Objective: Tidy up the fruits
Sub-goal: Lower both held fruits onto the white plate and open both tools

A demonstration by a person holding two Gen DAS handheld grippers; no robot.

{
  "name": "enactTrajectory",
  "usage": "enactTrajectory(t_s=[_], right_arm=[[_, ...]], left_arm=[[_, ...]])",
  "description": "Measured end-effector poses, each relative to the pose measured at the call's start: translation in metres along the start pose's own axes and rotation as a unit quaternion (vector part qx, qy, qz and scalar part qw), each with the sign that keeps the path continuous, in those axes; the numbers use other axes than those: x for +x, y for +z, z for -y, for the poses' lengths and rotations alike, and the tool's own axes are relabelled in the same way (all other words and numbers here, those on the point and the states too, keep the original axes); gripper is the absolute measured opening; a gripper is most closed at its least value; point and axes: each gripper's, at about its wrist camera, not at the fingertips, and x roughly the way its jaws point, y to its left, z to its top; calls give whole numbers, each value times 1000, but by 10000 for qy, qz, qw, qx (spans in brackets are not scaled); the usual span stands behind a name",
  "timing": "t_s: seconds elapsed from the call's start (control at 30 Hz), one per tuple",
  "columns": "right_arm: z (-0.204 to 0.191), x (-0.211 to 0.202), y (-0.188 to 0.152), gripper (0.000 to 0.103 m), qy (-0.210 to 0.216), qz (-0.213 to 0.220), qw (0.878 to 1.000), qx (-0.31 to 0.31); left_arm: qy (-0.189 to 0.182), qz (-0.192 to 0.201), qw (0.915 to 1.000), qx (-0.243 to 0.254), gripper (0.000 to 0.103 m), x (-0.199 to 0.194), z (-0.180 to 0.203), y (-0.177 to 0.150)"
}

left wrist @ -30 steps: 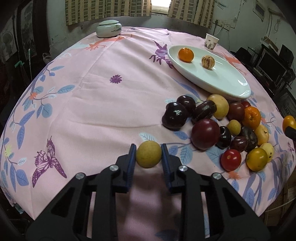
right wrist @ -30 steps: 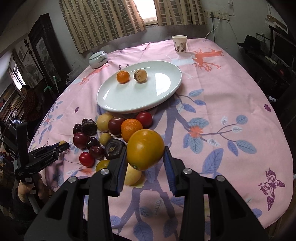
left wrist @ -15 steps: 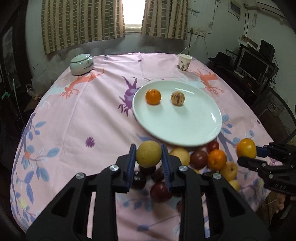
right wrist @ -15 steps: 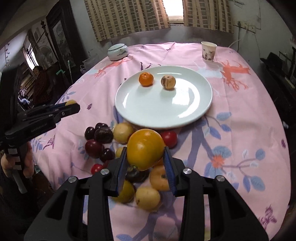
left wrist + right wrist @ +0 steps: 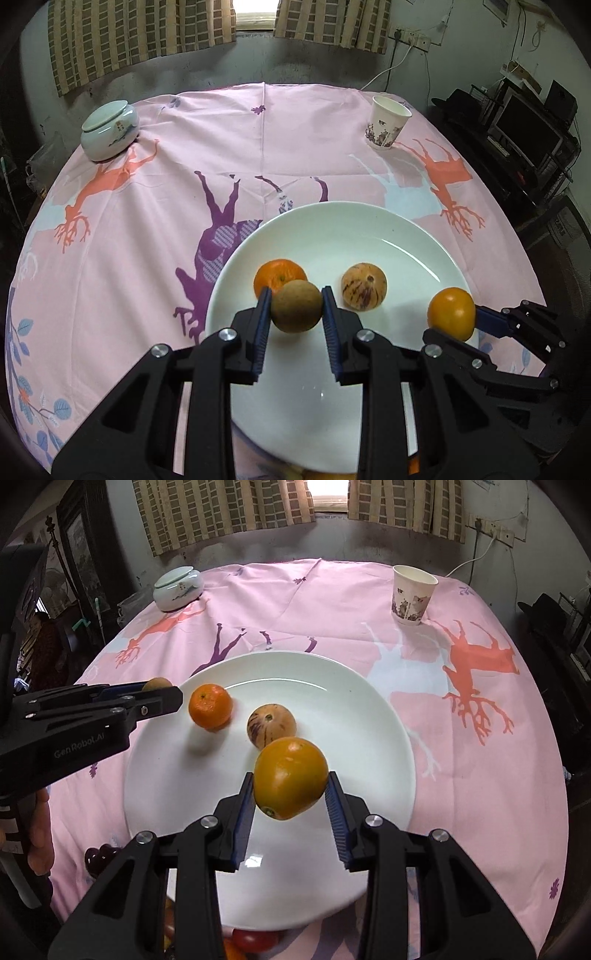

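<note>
- The surface point(image 5: 155, 236) is round and draped in a pink cloth printed with deer, leaves and butterflies.
- A white plate point(image 5: 413, 251) sits on it near the middle, with a tangerine point(image 5: 275, 275) and a pale purple-streaked fruit point(image 5: 364, 291) lying side by side on it, a little apart.
- The left gripper point(image 5: 297, 312) hangs above the plate's near-left part, its fingers closed on a brown-green round fruit point(image 5: 297, 310).
- The right gripper point(image 5: 290, 788) hangs above the plate's near half, fingers clamped on a big orange-yellow fruit point(image 5: 290, 777).
- A lidded porcelain jar point(image 5: 109, 129) stands at the far left edge, well apart from a printed paper cup point(image 5: 388, 122) at the far right.
- Dark plums point(image 5: 98, 854) and a red fruit point(image 5: 255, 939) lie just off the plate's near rim.
</note>
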Motion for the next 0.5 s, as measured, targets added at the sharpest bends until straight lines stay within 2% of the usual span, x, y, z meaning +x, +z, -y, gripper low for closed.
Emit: enactTrajectory(t_s=[0.2, 0.5], right_arm=[[11, 20, 16, 38, 71, -106, 9999, 92], [16, 39, 22, 38, 136, -243, 9995, 169]], left_arm=[[-53, -155, 9998, 68, 27, 32, 15, 20], [-72, -292, 9995, 111, 28, 53, 26, 30]])
